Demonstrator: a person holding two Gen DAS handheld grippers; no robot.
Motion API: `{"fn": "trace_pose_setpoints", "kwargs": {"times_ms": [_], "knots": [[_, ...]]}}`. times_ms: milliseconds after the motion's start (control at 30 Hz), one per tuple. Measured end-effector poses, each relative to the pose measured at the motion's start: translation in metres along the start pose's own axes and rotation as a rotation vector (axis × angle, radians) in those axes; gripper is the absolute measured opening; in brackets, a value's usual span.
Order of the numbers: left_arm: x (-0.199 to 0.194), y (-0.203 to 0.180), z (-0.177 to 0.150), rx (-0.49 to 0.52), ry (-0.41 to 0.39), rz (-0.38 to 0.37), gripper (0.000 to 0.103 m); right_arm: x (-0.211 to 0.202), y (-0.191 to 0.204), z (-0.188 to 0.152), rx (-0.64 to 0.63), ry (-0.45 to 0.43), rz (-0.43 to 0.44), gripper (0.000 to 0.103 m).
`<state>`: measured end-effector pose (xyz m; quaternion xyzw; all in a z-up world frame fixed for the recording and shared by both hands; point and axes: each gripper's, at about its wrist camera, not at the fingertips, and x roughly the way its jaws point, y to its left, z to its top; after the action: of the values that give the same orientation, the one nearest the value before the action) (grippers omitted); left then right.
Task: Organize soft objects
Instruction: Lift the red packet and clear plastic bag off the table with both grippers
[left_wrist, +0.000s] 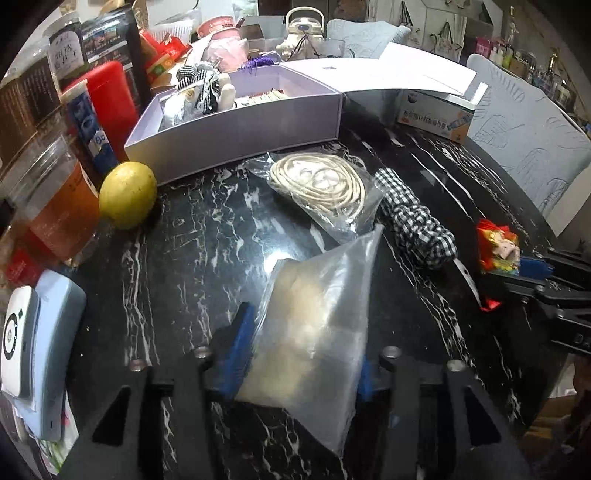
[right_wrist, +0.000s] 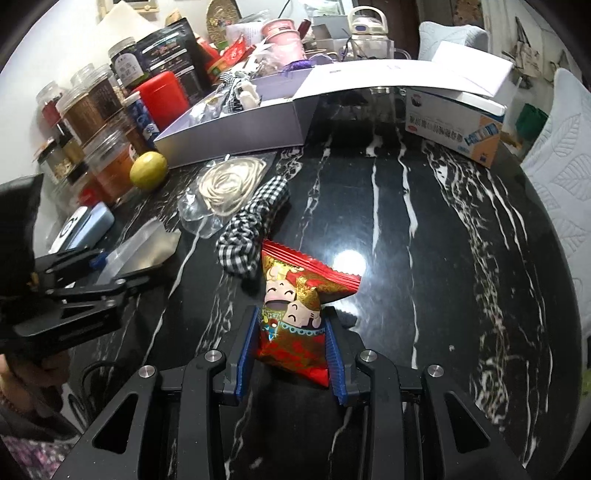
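Observation:
My left gripper (left_wrist: 303, 343) is shut on a clear plastic bag (left_wrist: 317, 325) with something pale and soft inside, above the black marble table (left_wrist: 192, 258). My right gripper (right_wrist: 291, 332) is shut on a red cartoon snack packet (right_wrist: 295, 306); it also shows in the left wrist view (left_wrist: 496, 247). A bagged coil of cream cord (left_wrist: 317, 181) and a black-and-white checked cloth (left_wrist: 417, 218) lie on the table ahead. The open lilac box (left_wrist: 236, 129) behind them holds a checked cloth doll (left_wrist: 207, 88). In the right wrist view the left gripper (right_wrist: 122, 266) holds its bag (right_wrist: 144, 247) at left.
A yellow lemon (left_wrist: 127, 194), jars (left_wrist: 55, 206) and a red canister (left_wrist: 110, 103) crowd the left edge. A blue-white device (left_wrist: 33, 347) lies at the near left. A medicine carton (left_wrist: 436, 114) sits at the back right under the box lid (left_wrist: 417, 74).

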<state>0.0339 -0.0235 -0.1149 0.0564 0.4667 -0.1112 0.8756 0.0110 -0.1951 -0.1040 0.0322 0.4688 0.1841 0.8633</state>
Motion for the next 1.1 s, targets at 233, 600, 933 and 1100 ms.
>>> {"fn": "trace_pose_setpoints", "kwargs": {"times_ms": [233, 600, 933, 1100], "knots": [[0.004, 0.002, -0.001, -0.023, -0.027, -0.007, 0.066, -0.001, -0.003, -0.002, 0.033, -0.013, 0.004, 0.053], [-0.007, 0.010, -0.008, -0.097, -0.044, -0.077, 0.034, 0.002, 0.001, -0.003, -0.009, -0.053, -0.039, 0.047], [-0.019, 0.010, -0.017, -0.123, -0.049, -0.128, 0.032, -0.005, -0.011, -0.013, 0.050, -0.108, -0.045, 0.030], [-0.029, 0.008, -0.020, -0.124, -0.065, -0.150, 0.031, -0.012, -0.004, -0.018, 0.050, -0.113, -0.028, 0.030]]}}
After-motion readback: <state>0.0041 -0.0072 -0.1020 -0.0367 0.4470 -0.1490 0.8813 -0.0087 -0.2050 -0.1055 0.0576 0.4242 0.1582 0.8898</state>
